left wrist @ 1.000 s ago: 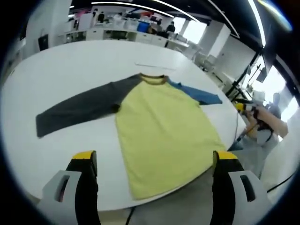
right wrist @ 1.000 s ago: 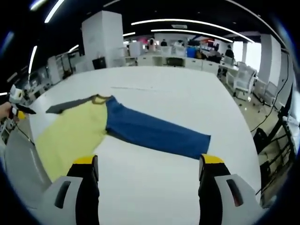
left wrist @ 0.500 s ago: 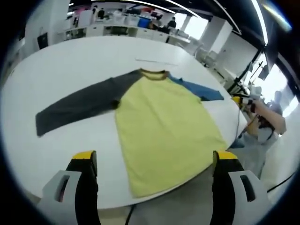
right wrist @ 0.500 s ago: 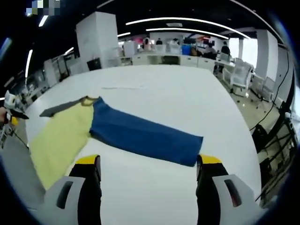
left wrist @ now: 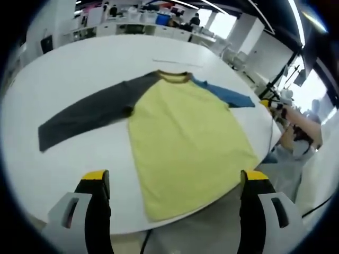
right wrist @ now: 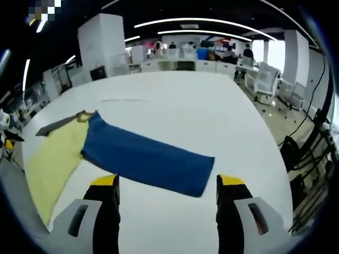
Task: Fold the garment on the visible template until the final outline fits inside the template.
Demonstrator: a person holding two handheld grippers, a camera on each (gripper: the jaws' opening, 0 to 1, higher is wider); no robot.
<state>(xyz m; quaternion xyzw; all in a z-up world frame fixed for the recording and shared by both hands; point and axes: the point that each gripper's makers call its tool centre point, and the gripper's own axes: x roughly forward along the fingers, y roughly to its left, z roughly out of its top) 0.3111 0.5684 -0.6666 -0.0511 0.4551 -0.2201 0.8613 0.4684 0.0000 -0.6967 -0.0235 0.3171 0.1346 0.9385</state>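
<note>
Garment (left wrist: 185, 137) spread flat on white counter (left wrist: 79, 69), hem at near edge, sleeves out sideways. Left gripper (left wrist: 175, 185) and right gripper (right wrist: 167, 182): jaws apart, holding nothing.

A long-sleeved raglan shirt with a yellow body (left wrist: 185, 143) is lying flat and unfolded on the white table (left wrist: 79, 69), its dark grey sleeve (left wrist: 85, 116) and blue sleeve (right wrist: 145, 159) spreading outward, its hem reaching the table's near edge.
</note>
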